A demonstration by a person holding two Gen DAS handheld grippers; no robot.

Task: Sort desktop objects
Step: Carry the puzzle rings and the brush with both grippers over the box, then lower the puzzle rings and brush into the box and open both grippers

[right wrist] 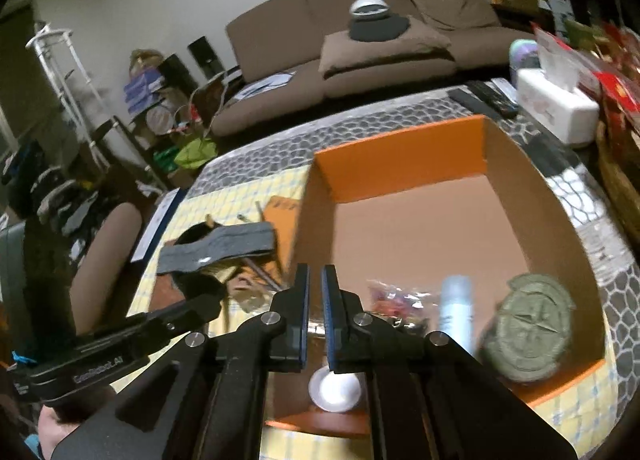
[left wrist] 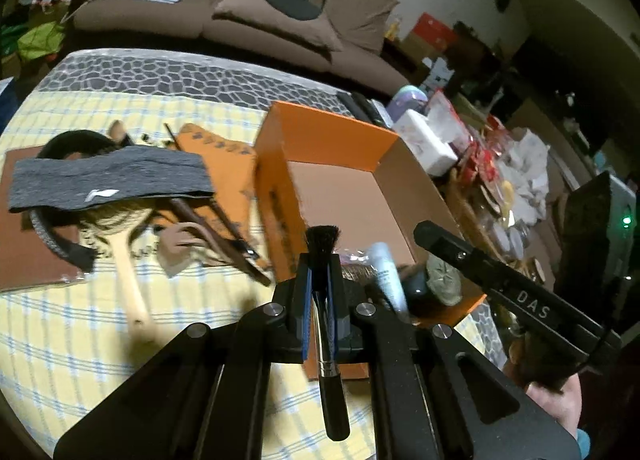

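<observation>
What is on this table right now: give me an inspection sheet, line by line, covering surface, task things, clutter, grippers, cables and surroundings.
Surface: table under a yellow checked cloth with a grey pebble-pattern mat at the far edge.
Job's things: open orange cardboard box holding a pale blue tube, a round green embossed disc, a white round lid and a small colourful packet; black-bristled makeup brush.
Clutter: grey fabric headband, wooden spoon, orange paper, dark sticks.
Grippers: left gripper shut on the brush; right gripper over the box, fingers narrowly apart, holding nothing.
Cables: nothing seen.
Surroundings: brown sofa, white tissue box, remotes.
</observation>
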